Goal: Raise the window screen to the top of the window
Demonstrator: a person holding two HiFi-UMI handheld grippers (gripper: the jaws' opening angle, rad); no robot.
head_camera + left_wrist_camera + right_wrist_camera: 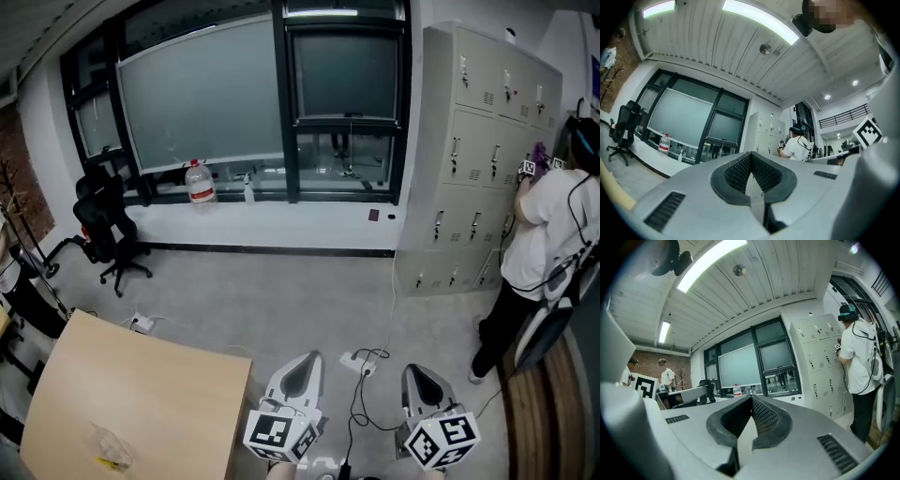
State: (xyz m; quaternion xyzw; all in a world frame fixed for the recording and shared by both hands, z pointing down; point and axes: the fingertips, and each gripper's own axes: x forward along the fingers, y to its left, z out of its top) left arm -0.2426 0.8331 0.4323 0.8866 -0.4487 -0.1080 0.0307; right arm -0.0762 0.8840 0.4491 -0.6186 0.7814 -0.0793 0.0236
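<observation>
Grey floor (281,300) lies between the person and the big window (284,112). Head view: the window screen (202,94) hangs low over the glass, well apart from the left hand-held gripper (302,361) and right hand-held gripper (419,373). Left gripper view: jaws pressed together, holding nothing. Right gripper view: the same. I think the job has not begun; all the lifting is left to do.
</observation>
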